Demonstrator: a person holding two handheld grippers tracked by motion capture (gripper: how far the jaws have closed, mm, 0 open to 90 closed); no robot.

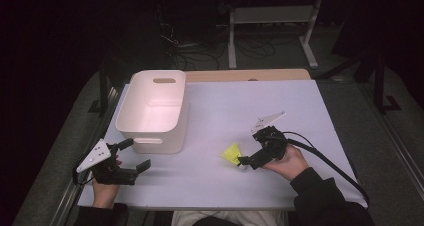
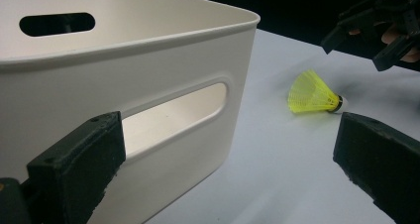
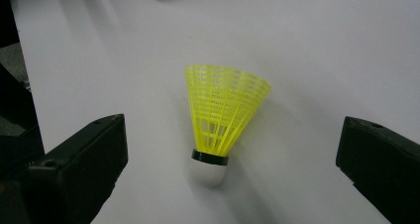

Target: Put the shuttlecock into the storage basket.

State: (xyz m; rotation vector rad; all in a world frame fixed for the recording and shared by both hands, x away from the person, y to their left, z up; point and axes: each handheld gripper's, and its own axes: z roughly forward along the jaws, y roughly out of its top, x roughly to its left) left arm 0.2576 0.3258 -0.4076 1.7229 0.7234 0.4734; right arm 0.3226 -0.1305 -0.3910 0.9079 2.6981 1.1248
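The left gripper [image 1: 134,156] is sitting at about 8 o'clock on the white tabletop [image 1: 280,186], its jaws spread wide and holding nothing. The white bin [image 1: 152,111] is standing just past it. The yellow shuttlecock [image 1: 232,152] is lying on its side near 5 o'clock, white tip pointing at the right gripper [image 1: 248,161], whose wide jaws are reaching around it without touching. The room behind is looking dark.
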